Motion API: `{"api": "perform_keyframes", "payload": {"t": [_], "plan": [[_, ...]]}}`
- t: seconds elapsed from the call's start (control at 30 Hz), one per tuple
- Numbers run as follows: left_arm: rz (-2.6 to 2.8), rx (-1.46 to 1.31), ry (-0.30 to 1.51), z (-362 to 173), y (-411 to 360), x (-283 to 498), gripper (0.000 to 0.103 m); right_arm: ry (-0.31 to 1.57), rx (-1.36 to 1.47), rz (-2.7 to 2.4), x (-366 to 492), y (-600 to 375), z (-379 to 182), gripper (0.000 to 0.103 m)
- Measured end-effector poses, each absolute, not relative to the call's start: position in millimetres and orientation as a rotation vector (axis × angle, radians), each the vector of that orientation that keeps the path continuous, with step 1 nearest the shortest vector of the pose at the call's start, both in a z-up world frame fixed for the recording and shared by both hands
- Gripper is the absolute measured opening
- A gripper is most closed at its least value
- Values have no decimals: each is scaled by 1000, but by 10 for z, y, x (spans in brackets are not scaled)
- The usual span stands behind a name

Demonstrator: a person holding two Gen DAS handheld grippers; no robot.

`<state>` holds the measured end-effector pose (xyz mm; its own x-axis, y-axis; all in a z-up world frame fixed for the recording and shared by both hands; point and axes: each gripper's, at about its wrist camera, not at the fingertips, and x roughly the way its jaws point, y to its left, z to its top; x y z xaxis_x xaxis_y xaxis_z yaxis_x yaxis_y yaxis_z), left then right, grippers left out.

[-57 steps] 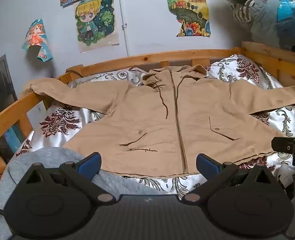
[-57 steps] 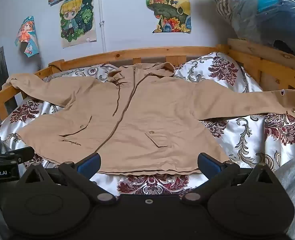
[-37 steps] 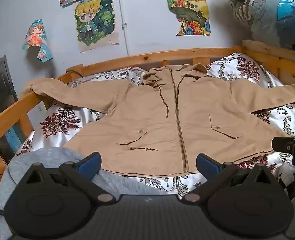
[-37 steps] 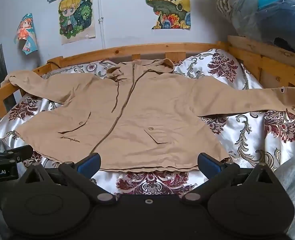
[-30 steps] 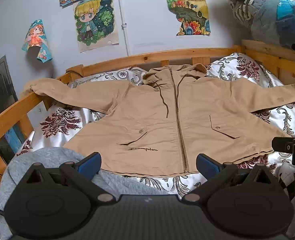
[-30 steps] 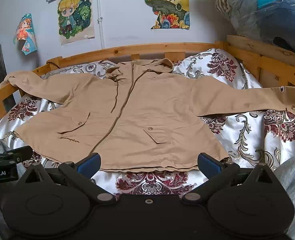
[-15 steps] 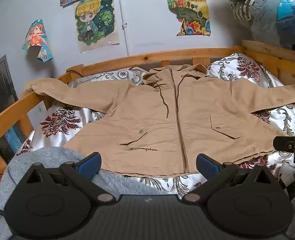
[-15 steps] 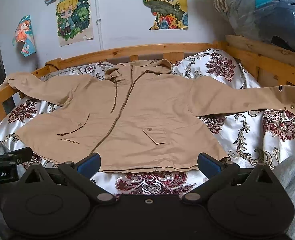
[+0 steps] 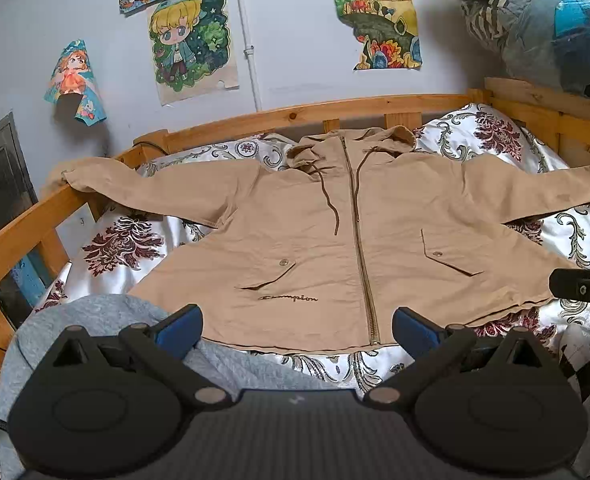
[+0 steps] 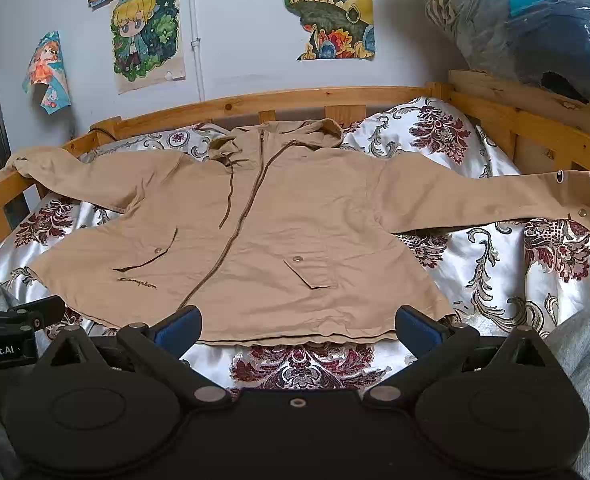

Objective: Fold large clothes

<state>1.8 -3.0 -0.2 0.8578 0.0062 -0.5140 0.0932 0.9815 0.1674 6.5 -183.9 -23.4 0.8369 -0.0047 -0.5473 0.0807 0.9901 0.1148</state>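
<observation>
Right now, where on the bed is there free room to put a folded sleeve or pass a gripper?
Bare bedspread shows between the jacket hem and its right sleeve, and a strip below the hem. Beside the left sleeve, a patch near the rail. The centre is fully covered.

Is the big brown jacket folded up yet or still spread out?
Spread out. The jacket lies flat on the bed, zipped, both sleeves stretched wide toward the wooden rails.
</observation>
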Motion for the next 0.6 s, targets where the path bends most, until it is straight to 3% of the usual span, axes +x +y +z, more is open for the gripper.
{"api": "perform_keyframes", "payload": {"t": [0.6], "plan": [[-46, 191, 540, -8, -28, 18, 103, 585, 131, -45, 71, -1839, -252, 102]]}}
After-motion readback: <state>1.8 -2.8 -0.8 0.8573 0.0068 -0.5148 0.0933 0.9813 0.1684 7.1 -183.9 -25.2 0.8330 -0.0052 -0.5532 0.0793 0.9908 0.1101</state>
